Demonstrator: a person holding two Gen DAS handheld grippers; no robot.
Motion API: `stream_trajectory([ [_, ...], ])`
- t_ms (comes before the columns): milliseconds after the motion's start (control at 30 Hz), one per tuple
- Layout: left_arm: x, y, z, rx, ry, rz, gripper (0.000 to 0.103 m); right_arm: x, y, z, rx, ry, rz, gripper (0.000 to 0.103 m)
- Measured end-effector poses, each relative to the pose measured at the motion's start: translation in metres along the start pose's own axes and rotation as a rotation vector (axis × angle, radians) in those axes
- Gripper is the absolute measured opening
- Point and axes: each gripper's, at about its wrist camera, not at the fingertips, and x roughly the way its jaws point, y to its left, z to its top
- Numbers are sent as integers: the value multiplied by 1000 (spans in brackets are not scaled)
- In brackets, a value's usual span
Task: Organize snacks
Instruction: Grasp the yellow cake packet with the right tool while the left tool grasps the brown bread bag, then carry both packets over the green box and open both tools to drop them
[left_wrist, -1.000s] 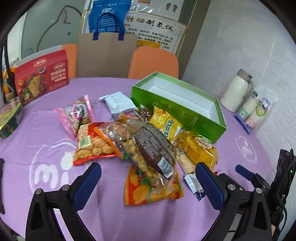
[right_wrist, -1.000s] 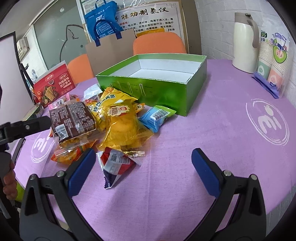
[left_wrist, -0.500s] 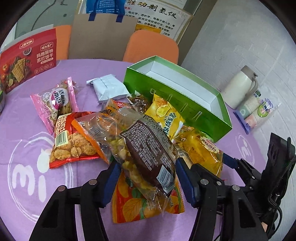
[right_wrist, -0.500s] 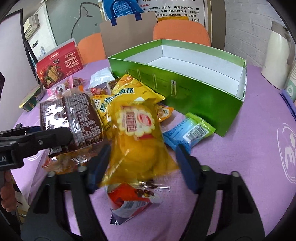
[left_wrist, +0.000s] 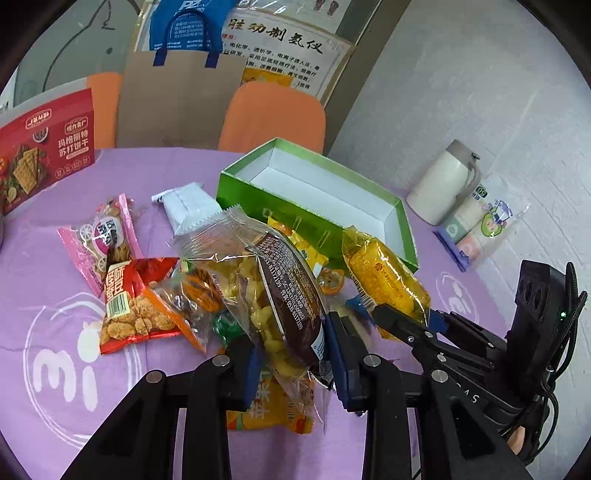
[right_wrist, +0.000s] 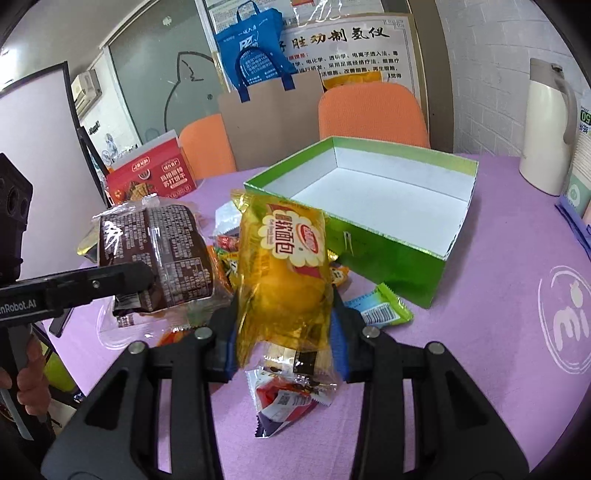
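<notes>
My left gripper (left_wrist: 293, 362) is shut on a clear and brown snack bag (left_wrist: 273, 288) and holds it above the pile of snacks. My right gripper (right_wrist: 284, 332) is shut on a yellow bread packet (right_wrist: 286, 273) and holds it up off the table. The same packet (left_wrist: 384, 280) shows in the left wrist view, and the brown bag (right_wrist: 162, 251) in the right wrist view. An open green box (left_wrist: 321, 206) with a white inside stands behind the pile; it also shows in the right wrist view (right_wrist: 391, 254).
On the purple tablecloth (left_wrist: 44, 288) lie a red packet (left_wrist: 129, 306), a pink packet (left_wrist: 99, 240), a white packet (left_wrist: 188, 206), a blue-green packet (right_wrist: 380, 310) and a red-white packet (right_wrist: 284, 402). A white jug (left_wrist: 443, 184), paper cups (left_wrist: 476, 229) and a red cracker box (left_wrist: 40, 147) stand around.
Both grippers closed from wide open onto their packets and lifted them: the left onto the brown bag, the right onto the yellow bread packet.
</notes>
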Motion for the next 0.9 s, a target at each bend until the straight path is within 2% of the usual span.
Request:
stream_trajectory([
  [200,-28,-12,30,32,-69,-56,32,-6,-10,24,10,-56,-42,41],
  [400,-30,-28,75,66,-117,-91,32,8,-34,43,55,-73,-115,42],
  [633,22,-43,122,91,-105,-123,32,35,-59,61,50,-58,-184,42],
  [767,76,-42,140,79,-39,-107,32,56,-70,66,46,-20,-188,42],
  [900,120,-41,140,85,34,-67,32,81,-75,69,30,17,-175,44],
])
